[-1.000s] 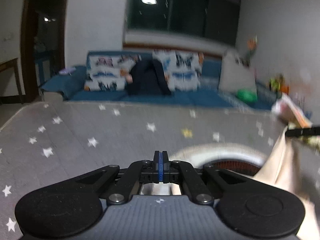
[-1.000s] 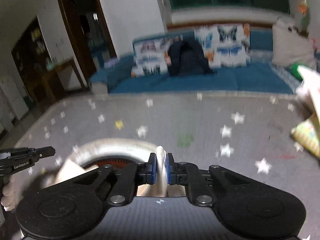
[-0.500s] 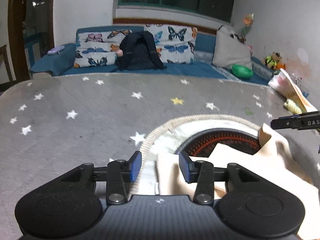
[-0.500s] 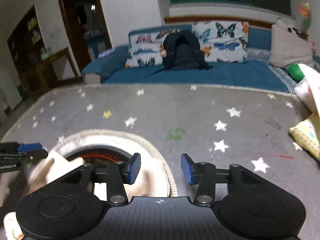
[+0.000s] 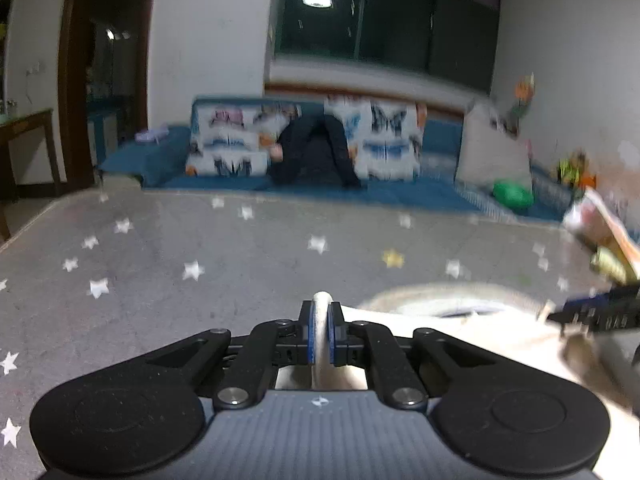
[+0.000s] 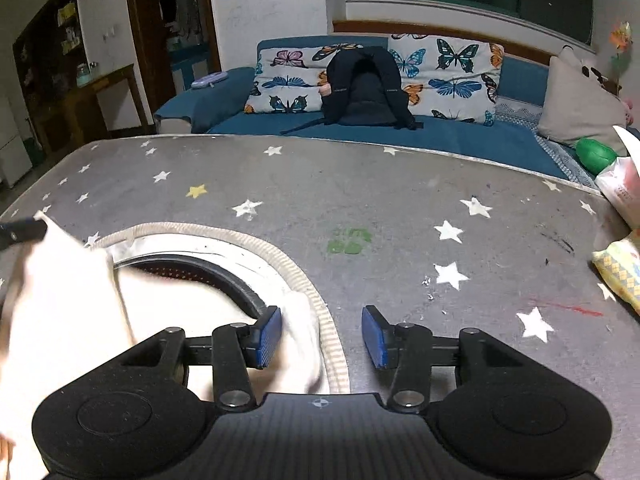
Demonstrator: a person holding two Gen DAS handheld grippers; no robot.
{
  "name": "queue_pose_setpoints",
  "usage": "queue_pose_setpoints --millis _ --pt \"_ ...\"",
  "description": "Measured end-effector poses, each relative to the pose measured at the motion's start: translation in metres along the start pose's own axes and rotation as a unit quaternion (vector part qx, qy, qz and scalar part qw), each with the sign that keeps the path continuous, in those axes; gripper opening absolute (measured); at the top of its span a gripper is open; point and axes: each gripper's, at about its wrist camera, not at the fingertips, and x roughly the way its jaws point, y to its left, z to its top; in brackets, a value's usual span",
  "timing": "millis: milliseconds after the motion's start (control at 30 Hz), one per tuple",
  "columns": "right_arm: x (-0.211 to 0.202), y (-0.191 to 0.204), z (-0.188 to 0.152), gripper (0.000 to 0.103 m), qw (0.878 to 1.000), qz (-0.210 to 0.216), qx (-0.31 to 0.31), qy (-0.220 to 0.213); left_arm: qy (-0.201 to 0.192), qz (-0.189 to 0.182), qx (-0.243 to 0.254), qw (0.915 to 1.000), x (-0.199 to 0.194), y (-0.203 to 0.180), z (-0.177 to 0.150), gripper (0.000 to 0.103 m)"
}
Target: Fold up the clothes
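Note:
A cream garment (image 6: 60, 304) lies over a round heater opening in the grey star-patterned table (image 6: 360, 200). My left gripper (image 5: 321, 332) is shut on a fold of the cream garment (image 5: 460, 344), which stretches off to the right. My right gripper (image 6: 321, 336) is open and empty, low over the table; its left finger is by the garment's edge (image 6: 304, 344). The left gripper's tip (image 6: 20, 230) shows at the far left of the right wrist view, lifting the cloth. The right gripper's tip (image 5: 600, 312) shows at the right of the left wrist view.
A round heater (image 6: 200, 268) with a braided rim is set into the table under the garment. Snack packets (image 6: 620, 272) and a bag (image 6: 620, 184) lie at the table's right edge. A blue sofa (image 6: 440, 128) with a black backpack stands behind the table.
My left gripper has shut on the garment's fold and lifted it; it was open half a second ago. My right gripper stays open after releasing the cloth a second ago.

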Motion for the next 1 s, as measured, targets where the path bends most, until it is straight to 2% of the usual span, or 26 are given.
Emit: queue_pose_setpoints --millis 67,133,233,467,600,633,700,767,833,867,933,1000 --pt "-0.004 0.004 0.001 0.048 1.000 -0.014 -0.005 -0.010 0.023 0.008 0.005 0.9997 0.007 0.002 -0.002 0.009" --pt "-0.014 0.010 0.003 0.048 1.000 -0.008 -0.010 -0.025 0.031 0.011 -0.005 0.9994 0.008 0.005 -0.004 0.011" --pt "-0.033 0.026 0.005 0.048 0.999 0.031 -0.024 -0.035 0.023 0.000 -0.025 0.9994 -0.005 0.010 -0.003 0.017" --pt "-0.041 0.091 0.001 0.048 0.989 0.135 -0.067 -0.009 0.007 -0.041 0.006 0.9991 -0.048 -0.010 -0.012 0.030" --pt "-0.027 0.126 -0.004 0.048 0.985 0.148 -0.093 0.006 0.018 -0.085 0.036 0.9956 -0.067 -0.030 -0.027 0.030" --pt "-0.024 0.133 -0.004 0.048 0.984 0.151 -0.099 0.010 0.021 -0.091 0.046 0.9946 -0.072 -0.035 -0.033 0.030" --pt "-0.018 0.143 -0.005 0.048 0.983 0.147 -0.112 0.019 0.027 -0.097 0.061 0.9931 -0.078 -0.044 -0.043 0.023" --pt "-0.011 0.151 -0.009 0.047 0.982 0.140 -0.118 0.035 0.036 -0.097 0.069 0.9923 -0.079 -0.046 -0.052 0.024" --pt "-0.011 0.157 -0.015 0.043 0.982 0.126 -0.137 0.033 0.040 -0.100 0.066 0.9920 -0.081 -0.046 -0.059 0.024" --pt "-0.013 0.157 -0.017 0.036 0.982 0.119 -0.144 0.030 0.041 -0.098 0.065 0.9923 -0.082 -0.044 -0.061 0.025" --pt "-0.016 0.154 -0.018 0.016 0.983 0.107 -0.145 0.027 0.041 -0.093 0.060 0.9930 -0.082 -0.041 -0.062 0.028" --pt "-0.019 0.150 -0.017 0.009 0.985 0.096 -0.141 0.024 0.038 -0.090 0.056 0.9937 -0.083 -0.037 -0.060 0.030"
